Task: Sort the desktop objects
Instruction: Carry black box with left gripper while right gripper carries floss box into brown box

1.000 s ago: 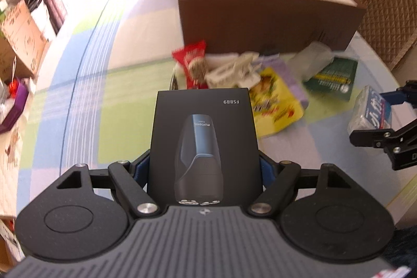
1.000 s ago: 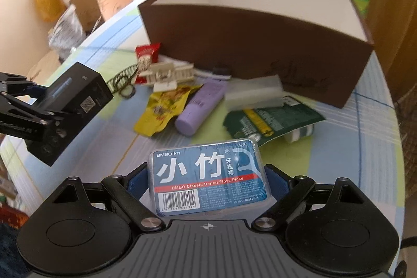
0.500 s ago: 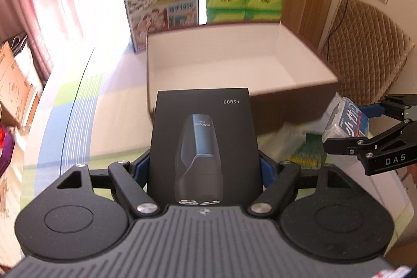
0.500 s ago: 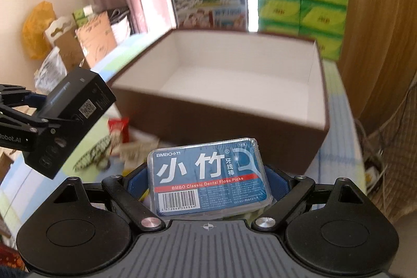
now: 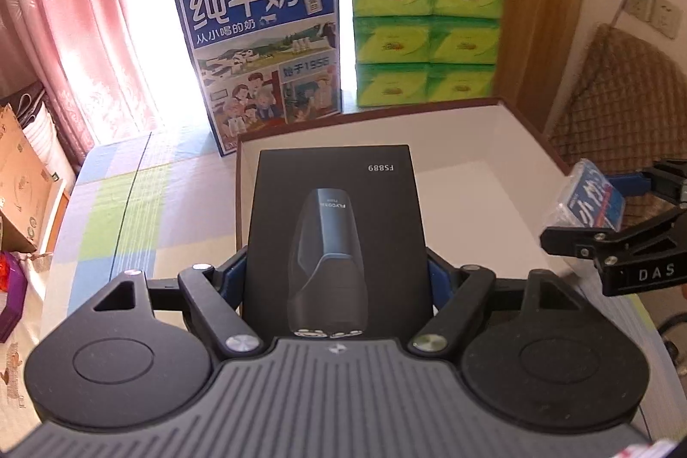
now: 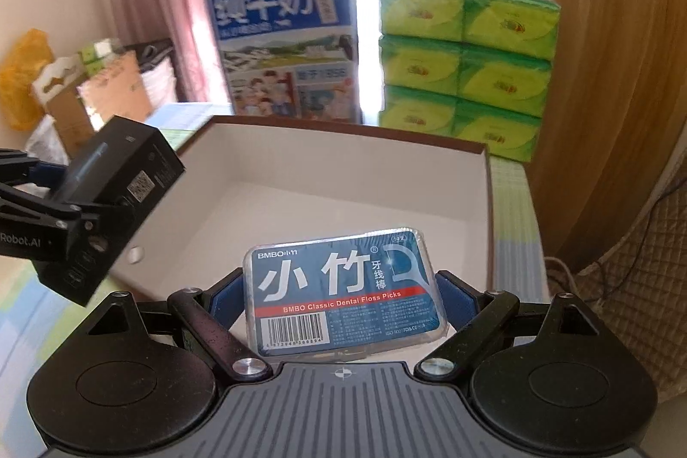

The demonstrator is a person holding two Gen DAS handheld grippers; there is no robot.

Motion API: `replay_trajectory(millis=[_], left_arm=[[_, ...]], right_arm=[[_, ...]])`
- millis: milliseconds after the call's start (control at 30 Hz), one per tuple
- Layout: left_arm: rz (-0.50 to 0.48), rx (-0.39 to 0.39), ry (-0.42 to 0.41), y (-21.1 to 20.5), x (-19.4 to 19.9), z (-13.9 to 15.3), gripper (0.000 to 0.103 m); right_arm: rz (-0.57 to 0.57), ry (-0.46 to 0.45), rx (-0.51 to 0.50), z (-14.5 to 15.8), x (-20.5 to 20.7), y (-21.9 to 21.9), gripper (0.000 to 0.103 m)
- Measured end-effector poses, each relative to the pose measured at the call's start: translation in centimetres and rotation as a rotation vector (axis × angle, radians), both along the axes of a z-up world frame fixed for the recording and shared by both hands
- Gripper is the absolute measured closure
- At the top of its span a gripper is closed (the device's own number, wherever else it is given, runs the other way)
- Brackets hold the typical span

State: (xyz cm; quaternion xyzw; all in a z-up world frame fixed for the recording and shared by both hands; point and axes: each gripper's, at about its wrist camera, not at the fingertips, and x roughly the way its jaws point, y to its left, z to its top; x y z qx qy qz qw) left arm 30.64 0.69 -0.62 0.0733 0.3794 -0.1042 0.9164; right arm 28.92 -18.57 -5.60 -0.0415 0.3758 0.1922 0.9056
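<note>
Both tongs are carrying loads and hanging over the open box point(image 6: 343, 174), so the step in hand looks like the drop-off. The left tongs point(image 5: 337, 282) are clamping a black carton point(image 5: 335, 209) by its long sides; it is jutting ahead of them, over the box's near-left corner. The right tongs point(image 6: 343, 299) are pinching a floss pack point(image 6: 343, 295) by its short ends, just past the near wall. The box floor ahead of both is showing bare and white.

The next move probably calls for lowering each load inside the walls, then opening. The walls are rising on all sides, and the two tongs are working close together, so spacing matters. The milk carton point(image 5: 262, 63) and tissue packs point(image 5: 425, 33) are standing beyond the far wall, clear of the drop.
</note>
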Motion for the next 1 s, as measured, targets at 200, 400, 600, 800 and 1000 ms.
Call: replay_trajectory(millis=[200, 400, 600, 800, 1000], left_arm=[[0.055, 0.040, 0.071, -1.0, 5.6, -2.8, 0.027], [0.083, 0.089, 0.161, -1.7, 9.0, -6.1, 0.027], [0.066, 0.128, 0.227, -2.3, 10.0, -8.9, 0.027], [0.037, 0.197, 0.242, -3.1, 10.4, -10.0, 0.026], [0.036, 0.208, 0.224, -3.1, 10.5, -9.6, 0.026]], right_arm=[[-0.038, 0.059, -0.042, -2.3, 4.2, -0.2, 0.015], [-0.014, 0.110, -0.086, -4.3, 6.5, 0.1, 0.015], [0.033, 0.139, -0.131, -5.8, 7.6, 0.4, 0.015], [0.058, 0.149, -0.166, -6.3, 7.9, 0.5, 0.015], [0.074, 0.147, -0.181, -6.3, 8.1, 0.6, 0.015]])
